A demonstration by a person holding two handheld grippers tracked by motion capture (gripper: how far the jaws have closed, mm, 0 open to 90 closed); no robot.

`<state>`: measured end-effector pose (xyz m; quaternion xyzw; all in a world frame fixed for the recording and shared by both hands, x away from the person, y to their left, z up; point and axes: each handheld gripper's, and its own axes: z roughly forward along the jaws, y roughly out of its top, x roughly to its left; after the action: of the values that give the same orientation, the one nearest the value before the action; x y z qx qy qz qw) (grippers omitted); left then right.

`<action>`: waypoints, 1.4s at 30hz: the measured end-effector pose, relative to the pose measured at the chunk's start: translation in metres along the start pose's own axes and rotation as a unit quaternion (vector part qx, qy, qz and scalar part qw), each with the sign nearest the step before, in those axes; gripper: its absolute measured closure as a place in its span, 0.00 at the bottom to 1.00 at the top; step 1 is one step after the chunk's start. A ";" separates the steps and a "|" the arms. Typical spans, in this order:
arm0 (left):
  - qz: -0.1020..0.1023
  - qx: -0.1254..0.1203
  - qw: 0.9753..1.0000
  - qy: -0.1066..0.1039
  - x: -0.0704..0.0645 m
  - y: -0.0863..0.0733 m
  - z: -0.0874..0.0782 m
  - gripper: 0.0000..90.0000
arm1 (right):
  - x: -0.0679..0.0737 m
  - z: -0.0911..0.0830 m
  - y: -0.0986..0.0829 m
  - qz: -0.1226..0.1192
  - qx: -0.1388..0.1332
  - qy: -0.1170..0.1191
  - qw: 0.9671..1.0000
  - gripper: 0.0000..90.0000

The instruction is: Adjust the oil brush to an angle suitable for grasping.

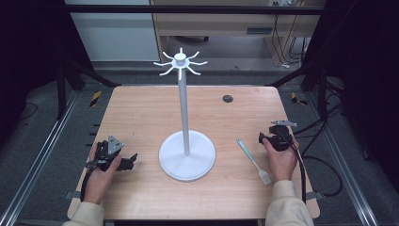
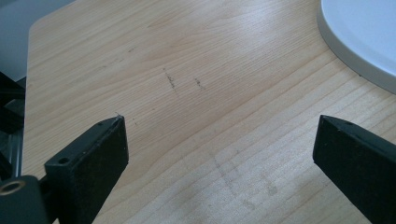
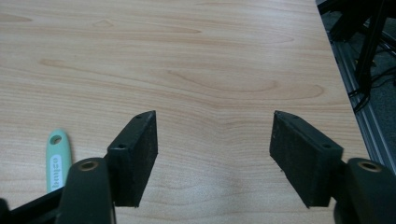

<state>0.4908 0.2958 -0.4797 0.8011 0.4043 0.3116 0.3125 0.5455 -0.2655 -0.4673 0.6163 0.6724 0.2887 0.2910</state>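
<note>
A white stand (image 1: 185,117) rises from a round base (image 1: 187,162) at the table's middle, with several hooks around its top (image 1: 180,63). A utensil (image 1: 253,161) with a mint-green handle and a white head lies flat to the right of the base. My left gripper (image 1: 128,161) rests low on the table to the left of the base, held in a hand. In its own view the left gripper (image 2: 219,126) stands open over bare wood, with the base's rim (image 2: 359,51) at the upper right. My right gripper (image 1: 264,138) sits just right of the utensil's handle. Seen along its jaws, the right gripper (image 3: 214,119) is open and holds nothing, the handle (image 3: 58,161) lying to its left.
The wooden table (image 1: 141,108) has a small dark round hole (image 1: 227,98) near its far edge. Metal rails and cables run on the floor along the right side (image 3: 369,93). Dark frame legs stand at both far corners.
</note>
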 end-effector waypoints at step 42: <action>0.008 0.007 1.000 0.000 -0.002 0.000 0.002 0.03 | 0.051 0.009 0.003 -0.108 0.098 0.105 0.984 1.00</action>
<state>0.4910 0.2936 -0.4813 0.8062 0.4004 0.3113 0.3046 0.5509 -0.2139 -0.4728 0.5322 0.7868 0.2510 0.1862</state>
